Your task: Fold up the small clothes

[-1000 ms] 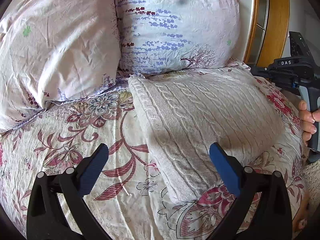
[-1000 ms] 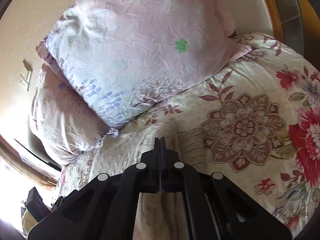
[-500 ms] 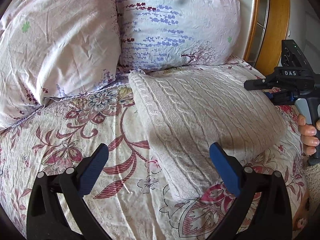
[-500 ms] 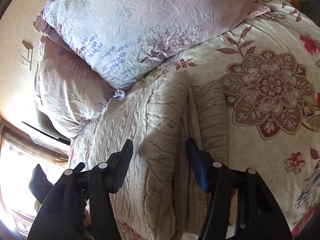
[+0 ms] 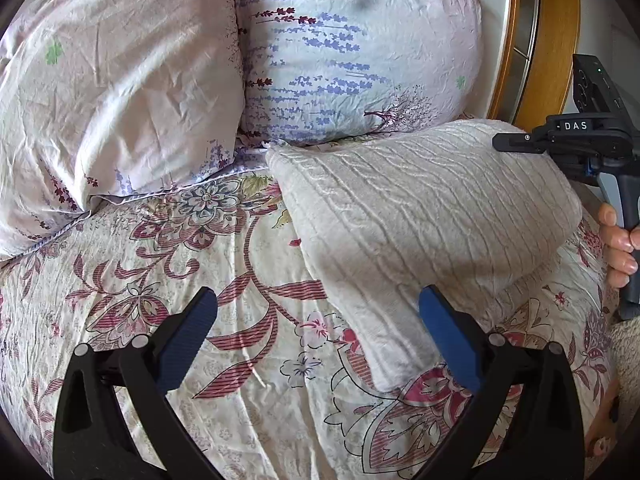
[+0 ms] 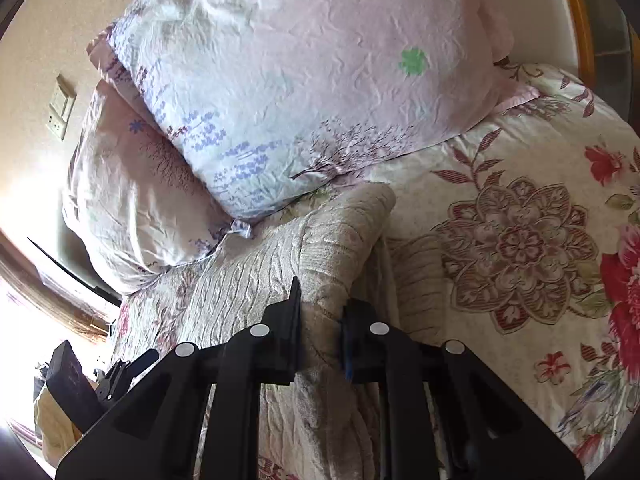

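A cream cable-knit sweater (image 5: 420,216) lies folded on the floral bedspread (image 5: 200,280), its far end by the pillows. My left gripper (image 5: 318,328) is open and empty, hovering over the sweater's near left corner. My right gripper (image 6: 320,320) is shut on a raised fold of the sweater (image 6: 320,248) at its right edge. In the left wrist view the right gripper's body (image 5: 580,140) shows at the sweater's far right side, held by a hand.
Two floral pillows (image 5: 120,80) (image 5: 352,48) lean at the head of the bed. A wooden headboard frame (image 5: 556,32) stands at the far right. In the right wrist view a wall switch (image 6: 60,108) is at the left.
The right gripper opened, moved over the sweater's right edge, then closed on a fold and lifted it. The left gripper stayed open and nearly still.
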{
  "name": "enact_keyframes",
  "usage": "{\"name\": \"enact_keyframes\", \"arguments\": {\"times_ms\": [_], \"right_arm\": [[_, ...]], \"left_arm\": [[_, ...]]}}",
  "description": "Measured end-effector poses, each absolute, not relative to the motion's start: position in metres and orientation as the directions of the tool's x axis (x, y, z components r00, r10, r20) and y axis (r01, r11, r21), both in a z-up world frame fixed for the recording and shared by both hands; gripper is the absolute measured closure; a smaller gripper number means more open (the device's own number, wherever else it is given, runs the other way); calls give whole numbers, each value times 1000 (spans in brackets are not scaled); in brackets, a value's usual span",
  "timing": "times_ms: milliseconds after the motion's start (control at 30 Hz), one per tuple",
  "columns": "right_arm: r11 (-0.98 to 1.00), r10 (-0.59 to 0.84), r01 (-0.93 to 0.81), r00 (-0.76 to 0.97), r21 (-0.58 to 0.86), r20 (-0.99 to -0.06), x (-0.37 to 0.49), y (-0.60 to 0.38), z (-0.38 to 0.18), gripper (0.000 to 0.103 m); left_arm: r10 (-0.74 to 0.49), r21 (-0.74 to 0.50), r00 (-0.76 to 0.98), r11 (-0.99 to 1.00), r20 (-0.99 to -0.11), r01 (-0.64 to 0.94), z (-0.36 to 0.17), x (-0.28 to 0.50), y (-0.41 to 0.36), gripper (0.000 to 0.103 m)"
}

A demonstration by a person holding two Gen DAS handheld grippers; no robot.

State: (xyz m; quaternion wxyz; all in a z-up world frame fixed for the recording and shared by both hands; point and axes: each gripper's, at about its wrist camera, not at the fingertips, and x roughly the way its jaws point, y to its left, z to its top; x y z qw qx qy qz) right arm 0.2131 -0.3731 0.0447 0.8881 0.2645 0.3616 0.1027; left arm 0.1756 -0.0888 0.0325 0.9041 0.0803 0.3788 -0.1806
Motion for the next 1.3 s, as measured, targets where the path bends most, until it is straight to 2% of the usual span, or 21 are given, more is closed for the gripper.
{"name": "enact_keyframes", "arguments": {"times_ms": [200,300,367,400,567,700,833,1167,1300], "right_arm": [[786,388,136,651,603,-653,214,-399,-8,84],[735,434,139,656,664,-618,206,-406,-9,66],[708,457,129,665,694,-591,194,-413,-5,45],[704,459,122,674,700,-579,186,-416,-2,44],[687,478,87,693,721,-539,149,-420,2,44],[701,464,77,705,709,-536,131,-418,3,44],[733,444,62,711,677,-546,129,-414,5,46],[783,414,55,698,620,-584,133,-401,-3,78],[775,413,57,708,630,-573,130,-402,0,83]], "left_arm": [[-323,-28,638,904,-699,427,33,171,-88,2],[-386,-46,631,874,-673,485,37,162,-88,2],[-431,-41,633,845,-644,533,40,151,-87,2],[-443,-25,636,832,-633,554,42,145,-88,2],[-382,139,661,793,-646,594,38,129,-109,2],[-378,174,638,757,-670,630,30,123,-120,2],[-267,256,688,789,-675,558,23,129,-125,2],[-153,242,681,862,-716,447,13,153,-112,2],[-167,191,653,877,-739,441,10,158,-107,2]]}}
